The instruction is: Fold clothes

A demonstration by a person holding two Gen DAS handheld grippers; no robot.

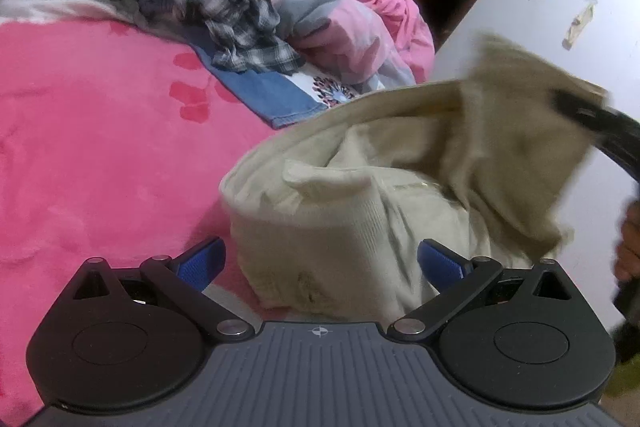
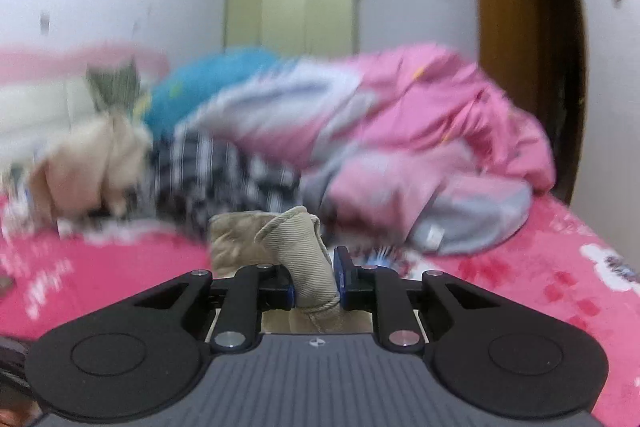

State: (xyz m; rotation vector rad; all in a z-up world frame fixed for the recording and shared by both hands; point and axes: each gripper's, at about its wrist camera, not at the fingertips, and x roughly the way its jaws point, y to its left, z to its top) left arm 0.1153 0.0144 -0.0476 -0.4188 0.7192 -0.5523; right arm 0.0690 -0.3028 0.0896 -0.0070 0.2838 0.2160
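Right gripper [image 2: 314,277] pinches a ribbed fold of the beige corduroy garment [image 1: 360,195], lifting it off the pink bedspread [image 1: 100,147]. Left gripper [image 1: 320,259] hangs spread wide, empty, pads either side of the garment's bunched bulk.

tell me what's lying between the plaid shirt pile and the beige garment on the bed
In the left wrist view, a blue denim piece with a white printed patch lies between the plaid shirt pile and the beige garment, on the pink blanket.
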